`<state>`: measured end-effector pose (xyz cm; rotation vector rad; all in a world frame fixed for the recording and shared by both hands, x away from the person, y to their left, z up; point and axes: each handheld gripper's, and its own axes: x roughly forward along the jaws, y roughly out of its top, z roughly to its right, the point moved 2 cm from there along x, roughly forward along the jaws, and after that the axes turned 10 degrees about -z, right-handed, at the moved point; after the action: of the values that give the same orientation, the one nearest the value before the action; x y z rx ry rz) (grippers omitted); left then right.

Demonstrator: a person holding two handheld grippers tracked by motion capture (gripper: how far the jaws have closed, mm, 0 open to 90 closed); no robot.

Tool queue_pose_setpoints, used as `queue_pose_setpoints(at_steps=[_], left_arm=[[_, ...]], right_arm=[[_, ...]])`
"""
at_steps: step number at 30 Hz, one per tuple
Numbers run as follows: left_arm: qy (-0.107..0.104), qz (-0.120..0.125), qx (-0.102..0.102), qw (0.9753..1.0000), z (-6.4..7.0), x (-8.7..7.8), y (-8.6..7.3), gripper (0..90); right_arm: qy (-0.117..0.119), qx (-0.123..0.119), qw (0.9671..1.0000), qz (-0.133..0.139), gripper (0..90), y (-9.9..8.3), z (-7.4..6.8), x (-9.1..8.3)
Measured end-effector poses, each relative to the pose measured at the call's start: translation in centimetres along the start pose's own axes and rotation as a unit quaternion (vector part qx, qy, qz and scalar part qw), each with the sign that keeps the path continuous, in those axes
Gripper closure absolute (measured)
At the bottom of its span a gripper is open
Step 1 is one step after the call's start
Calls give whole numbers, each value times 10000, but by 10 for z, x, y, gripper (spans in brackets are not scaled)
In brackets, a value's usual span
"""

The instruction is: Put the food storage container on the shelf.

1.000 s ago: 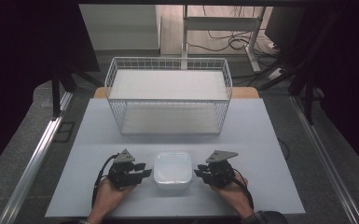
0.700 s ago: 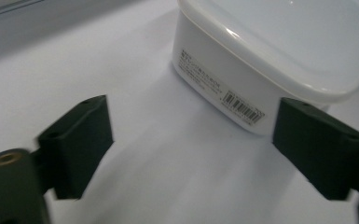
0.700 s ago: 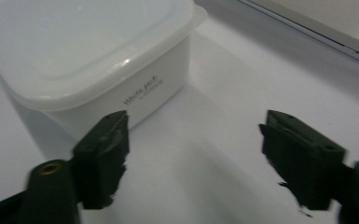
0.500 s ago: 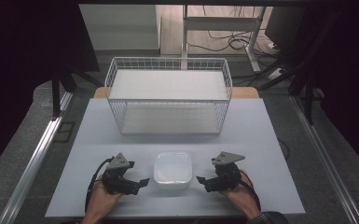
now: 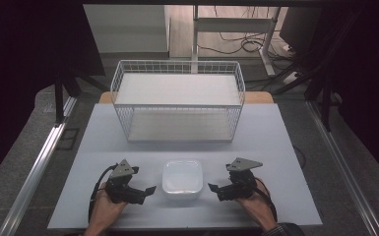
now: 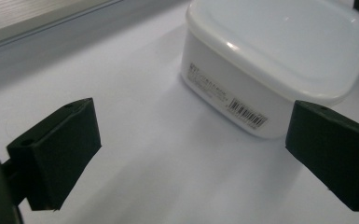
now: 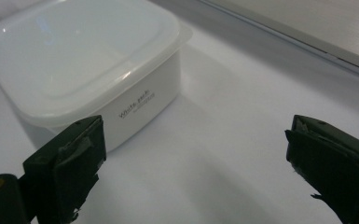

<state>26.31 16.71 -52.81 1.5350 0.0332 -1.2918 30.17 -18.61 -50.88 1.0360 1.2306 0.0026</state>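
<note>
Container (image 5: pixel 182 178) btwn both grippers' fingers (image 5: pixel 148 190)

A pale bench (image 5: pixel 275 147) carries a white wire basket (image 5: pixel 177 101) toward its far edge and a lidded white container (image 5: pixel 182 179) near its front edge.

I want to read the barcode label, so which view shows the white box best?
The left gripper view: the white box sits close, its side with barcode and print facing the camera. The right gripper view shows another side with small lettering. The high view shows just its lid from above, between both grippers.
</note>
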Motion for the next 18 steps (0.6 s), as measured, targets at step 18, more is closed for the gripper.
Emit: queue_pose_setpoints(at_steps=[18], left_arm=[[-607,36,106,9981,15,8,36,29]], right_arm=[[378,46,9993,-69,3,31,-18,2]])
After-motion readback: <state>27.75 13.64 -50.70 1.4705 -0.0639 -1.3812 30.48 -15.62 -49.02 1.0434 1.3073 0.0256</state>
